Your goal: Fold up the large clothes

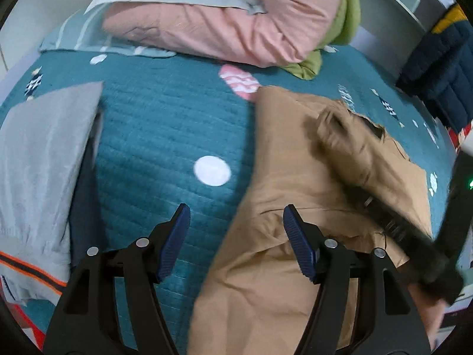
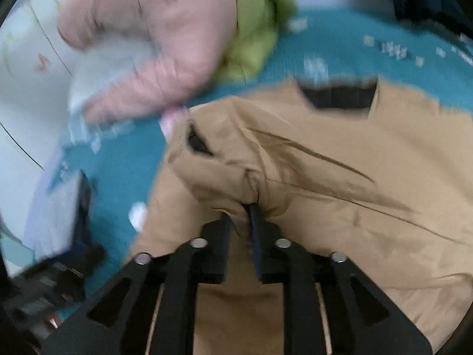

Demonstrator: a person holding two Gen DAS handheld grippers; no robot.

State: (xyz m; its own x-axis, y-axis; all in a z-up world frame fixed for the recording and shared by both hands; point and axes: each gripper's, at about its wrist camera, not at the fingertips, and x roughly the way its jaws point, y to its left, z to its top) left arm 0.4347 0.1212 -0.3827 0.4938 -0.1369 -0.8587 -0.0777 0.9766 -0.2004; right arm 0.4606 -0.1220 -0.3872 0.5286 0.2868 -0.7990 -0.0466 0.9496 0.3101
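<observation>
A tan jacket lies on the teal bedspread, its sleeve folded across the body. My left gripper is open and empty, hovering over the jacket's left edge; one finger is above the bedspread, the other above the tan cloth. My right gripper is shut on a bunched fold of the tan jacket, near the sleeve. It shows blurred at the right of the left wrist view. The jacket's dark collar lining shows at the far side.
A pink quilt and green cloth are piled at the far end of the bed. A folded grey garment with an orange stripe lies at the left. A navy padded garment hangs at the far right.
</observation>
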